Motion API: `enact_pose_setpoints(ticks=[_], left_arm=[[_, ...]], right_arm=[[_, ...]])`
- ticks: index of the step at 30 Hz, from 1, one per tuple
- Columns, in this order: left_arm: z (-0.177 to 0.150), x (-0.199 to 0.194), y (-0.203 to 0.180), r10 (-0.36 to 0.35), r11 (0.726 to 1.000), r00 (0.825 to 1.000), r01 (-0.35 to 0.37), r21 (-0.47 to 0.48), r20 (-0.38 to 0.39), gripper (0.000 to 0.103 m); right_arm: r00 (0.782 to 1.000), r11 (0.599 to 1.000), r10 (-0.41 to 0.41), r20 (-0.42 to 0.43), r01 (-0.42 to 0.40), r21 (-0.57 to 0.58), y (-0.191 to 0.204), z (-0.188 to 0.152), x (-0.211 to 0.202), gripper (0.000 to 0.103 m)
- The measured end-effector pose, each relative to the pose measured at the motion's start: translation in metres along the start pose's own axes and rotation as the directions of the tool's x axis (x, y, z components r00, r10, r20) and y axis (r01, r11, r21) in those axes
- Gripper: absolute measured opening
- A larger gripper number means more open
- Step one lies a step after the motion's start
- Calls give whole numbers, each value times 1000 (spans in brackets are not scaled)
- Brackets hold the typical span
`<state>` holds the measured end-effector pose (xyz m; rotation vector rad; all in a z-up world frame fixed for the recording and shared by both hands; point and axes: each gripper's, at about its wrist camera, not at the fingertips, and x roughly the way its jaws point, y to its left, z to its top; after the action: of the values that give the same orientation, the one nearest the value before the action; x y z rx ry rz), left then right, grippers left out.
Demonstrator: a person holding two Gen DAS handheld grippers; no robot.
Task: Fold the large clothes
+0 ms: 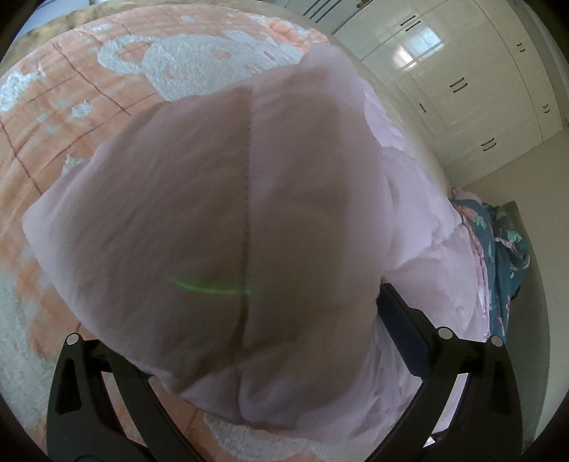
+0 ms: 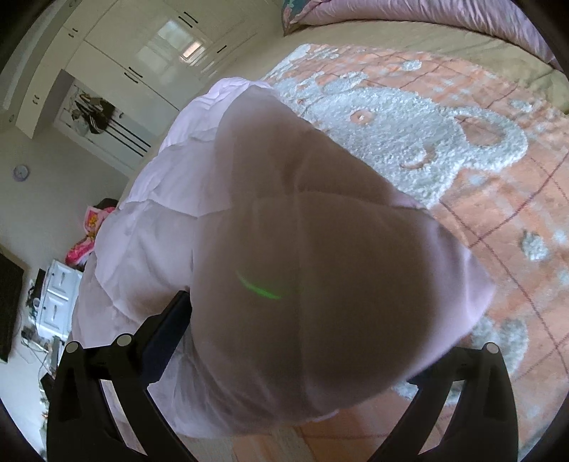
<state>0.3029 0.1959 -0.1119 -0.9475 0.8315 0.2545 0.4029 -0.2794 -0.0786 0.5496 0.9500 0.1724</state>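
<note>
Pale lilac quilted padded jacket (image 1: 220,220) fills centre frame, draped between both tools above orange-and-white fluffy blanket (image 1: 71,106) on bed; left tool (image 1: 249,373) and right tool (image 2: 302,373) each clamp its fabric.

Bed (image 2: 462,46) with olive-tan sheet. Peach blanket (image 1: 71,117) with fluffy white animal pattern and thin grid lines spread over it. Pale pink padded garment (image 1: 199,220) lies on blanket, reaching bed's edge. Pinkish-purple quilt (image 2: 409,14) bunched along far side; teal floral bedding (image 1: 505,241) at one end.
</note>
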Motion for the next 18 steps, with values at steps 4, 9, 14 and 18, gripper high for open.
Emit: enact_pose_setpoints(ticks=[4, 9, 14, 18], left_arm=[[2, 5, -4, 0, 1000, 1000, 0, 7, 18, 95], [1, 5, -9, 11, 1000, 999, -12, 27, 46, 94], [2, 5, -23, 19, 996, 996, -26, 82, 83, 74], [4, 3, -38, 23, 990, 994, -37, 134, 105, 55]], right_arm=[[1000, 1000, 14, 13, -14, -4, 0, 3, 6, 99], [999, 999, 16, 35, -15, -34, 4, 6, 12, 99], [998, 998, 46, 36, -44, -47, 6, 7, 16, 96], [994, 994, 103, 26, -102, -48, 9, 11, 19, 77]])
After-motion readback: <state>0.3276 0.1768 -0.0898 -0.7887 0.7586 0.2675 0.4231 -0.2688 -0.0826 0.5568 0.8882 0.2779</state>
